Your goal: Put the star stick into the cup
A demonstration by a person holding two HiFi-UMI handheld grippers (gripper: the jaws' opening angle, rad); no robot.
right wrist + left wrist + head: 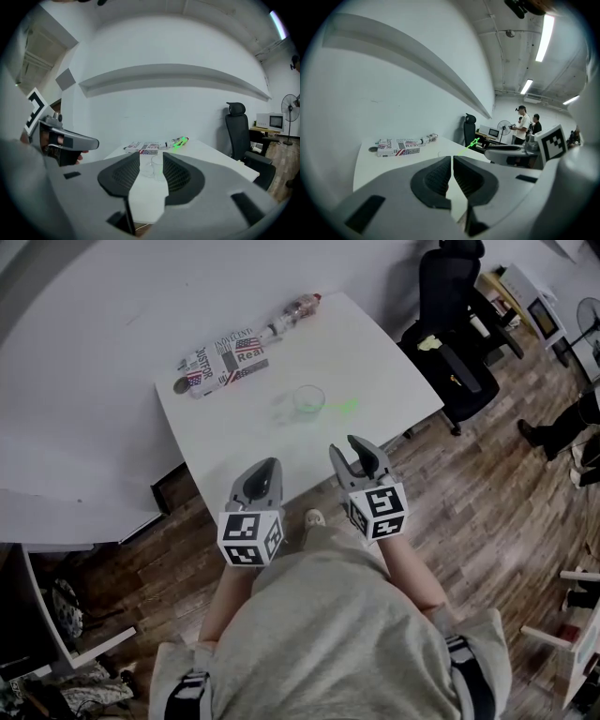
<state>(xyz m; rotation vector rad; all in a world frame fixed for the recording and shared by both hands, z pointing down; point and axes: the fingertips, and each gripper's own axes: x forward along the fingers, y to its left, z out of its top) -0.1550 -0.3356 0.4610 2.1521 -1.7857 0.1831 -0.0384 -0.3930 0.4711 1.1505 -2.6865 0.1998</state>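
Note:
A clear cup point(307, 399) stands in the middle of the white table point(394, 381). The green star stick point(345, 409) lies flat just to its right. Both grippers hover over the near table edge, short of the cup. My left gripper point(267, 465) is shut with nothing in it; in the left gripper view point(452, 158) its pads meet, and the star stick point(469, 146) lies far ahead. My right gripper point(349, 448) is open and empty. In the right gripper view point(151, 157) the cup point(152, 168) shows through the gap, well beyond the jaws, with the stick point(179, 141) farther back.
A box printed with flags point(225, 360) and a bottle point(291, 313) lie along the table's far edge. A black office chair point(455, 329) stands right of the table on the wood floor. People stand at the far right of the room point(522, 124).

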